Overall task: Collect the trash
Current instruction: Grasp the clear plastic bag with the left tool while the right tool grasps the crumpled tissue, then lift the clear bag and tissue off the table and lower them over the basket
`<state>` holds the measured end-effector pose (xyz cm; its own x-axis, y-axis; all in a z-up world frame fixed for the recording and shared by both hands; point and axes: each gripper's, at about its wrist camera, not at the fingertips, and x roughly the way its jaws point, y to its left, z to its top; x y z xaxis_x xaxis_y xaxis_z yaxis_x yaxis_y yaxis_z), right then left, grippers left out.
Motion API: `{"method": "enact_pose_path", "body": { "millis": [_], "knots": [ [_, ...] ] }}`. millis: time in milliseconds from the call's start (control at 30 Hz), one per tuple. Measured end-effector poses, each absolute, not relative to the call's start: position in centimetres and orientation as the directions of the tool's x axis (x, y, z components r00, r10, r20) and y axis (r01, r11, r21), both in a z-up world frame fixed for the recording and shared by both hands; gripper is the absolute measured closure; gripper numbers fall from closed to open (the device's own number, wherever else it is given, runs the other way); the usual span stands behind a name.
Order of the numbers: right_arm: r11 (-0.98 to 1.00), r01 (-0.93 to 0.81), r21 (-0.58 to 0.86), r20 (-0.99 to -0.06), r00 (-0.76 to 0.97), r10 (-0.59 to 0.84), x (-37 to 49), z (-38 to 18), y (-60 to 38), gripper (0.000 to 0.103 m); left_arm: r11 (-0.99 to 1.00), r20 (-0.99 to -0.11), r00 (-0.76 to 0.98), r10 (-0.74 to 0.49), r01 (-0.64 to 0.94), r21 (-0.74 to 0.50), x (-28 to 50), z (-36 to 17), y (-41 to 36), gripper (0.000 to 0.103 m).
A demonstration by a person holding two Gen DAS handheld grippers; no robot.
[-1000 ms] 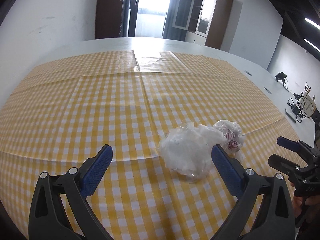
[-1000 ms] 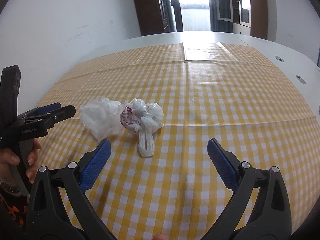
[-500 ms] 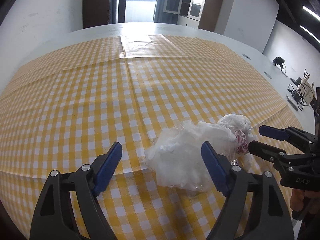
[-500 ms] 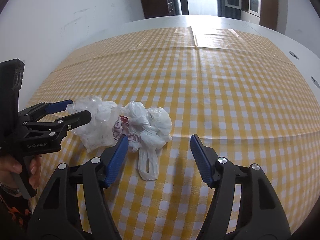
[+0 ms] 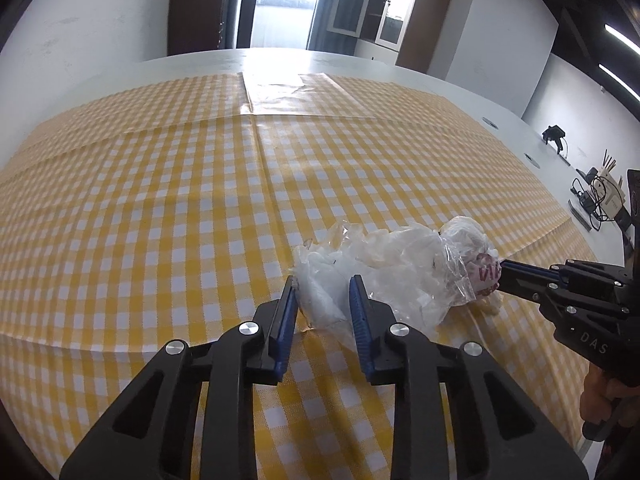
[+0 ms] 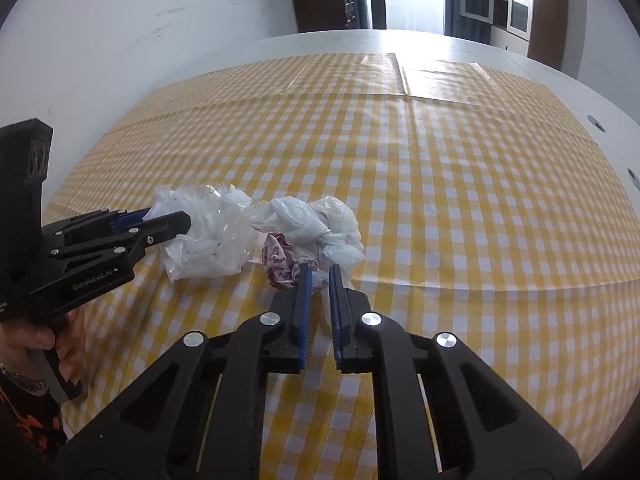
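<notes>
A crumpled clear plastic bag (image 5: 384,272) lies on the yellow checked tablecloth (image 5: 160,200); it also shows in the right wrist view (image 6: 208,240). Touching it on its right is a crumpled white bag with red print (image 6: 316,228), seen at the right in the left wrist view (image 5: 476,252). My left gripper (image 5: 323,292) is shut on the near edge of the clear bag. My right gripper (image 6: 319,274) is shut on the near end of the white bag. Both bags rest on the cloth.
The cloth covers a large white table (image 5: 460,92) with a bare far rim. Cables and small devices (image 5: 592,196) sit at the table's far right. A white wall (image 6: 120,28) runs along the left side.
Both grippers moved forward onto the bags and went from wide open to shut, the left on the clear bag, the right on the white bag.
</notes>
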<state>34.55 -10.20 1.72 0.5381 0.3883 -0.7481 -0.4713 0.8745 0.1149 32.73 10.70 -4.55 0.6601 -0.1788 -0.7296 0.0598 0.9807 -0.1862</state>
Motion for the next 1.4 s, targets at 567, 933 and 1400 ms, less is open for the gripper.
{"method": "enact_pose_path", "body": {
  "millis": [567,933,1400],
  "knots": [
    [0.873,-0.484,0.062,-0.711,0.592,0.379,31.6,2.1,-11.9,0.087,0.962,-0.686,0.703,-0.186,-0.012,-0.273,31.4,-3.9,14.4,0.083],
    [0.842,-0.529,0.109,-0.681,0.577,0.451,33.5,3.6,-10.3,0.046,0.954,-0.701,0.685,-0.197,-0.032,-0.300,31.7,-4.7,15.3,0.082],
    [0.833,-0.534,0.143,-0.741,0.501,0.448,36.2,1.9,-7.1,0.074,0.953,-0.696,0.687,-0.208,-0.017,-0.301,32.1,-4.6,15.0,0.082]
  ]
}}
